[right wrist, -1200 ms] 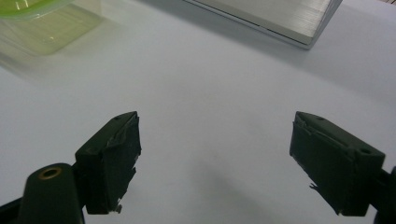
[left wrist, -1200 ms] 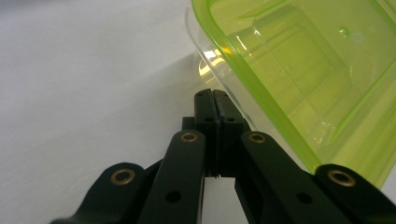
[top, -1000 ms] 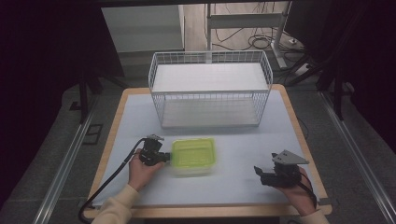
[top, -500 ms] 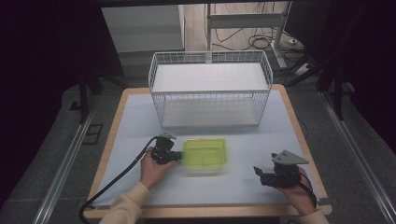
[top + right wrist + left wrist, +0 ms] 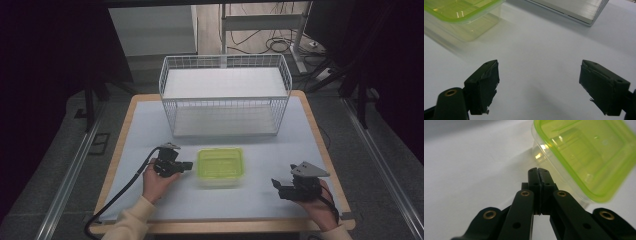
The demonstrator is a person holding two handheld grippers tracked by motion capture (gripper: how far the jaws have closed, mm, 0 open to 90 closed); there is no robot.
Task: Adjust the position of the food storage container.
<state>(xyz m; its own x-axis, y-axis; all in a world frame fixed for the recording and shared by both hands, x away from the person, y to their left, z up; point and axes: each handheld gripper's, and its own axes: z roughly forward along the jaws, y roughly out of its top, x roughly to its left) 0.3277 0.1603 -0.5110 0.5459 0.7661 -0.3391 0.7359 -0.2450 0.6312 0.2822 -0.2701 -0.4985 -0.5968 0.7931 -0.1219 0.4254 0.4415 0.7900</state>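
- The green-lidded container [image 5: 220, 166] sits lower centre in the high view, on the white table [image 5: 240, 145], well in front of the wire basket [image 5: 225, 95].
- The left gripper [image 5: 187, 165] has its jaws pressed together, tips at the container's left wall; it looks like a nudge rather than a grasp.
- The right gripper [image 5: 275, 184], lower right, is spread wide and holds nothing.
- Judging from this, the container has yet to reach the basket.
- Dark room, cables on the floor [image 5: 280, 42] at the top.

A wooden-edged table [image 5: 127, 127] with a pale top carries a white wire basket [image 5: 225, 95] at the back. A green-lidded clear box [image 5: 220, 166] sits just in front of the basket.
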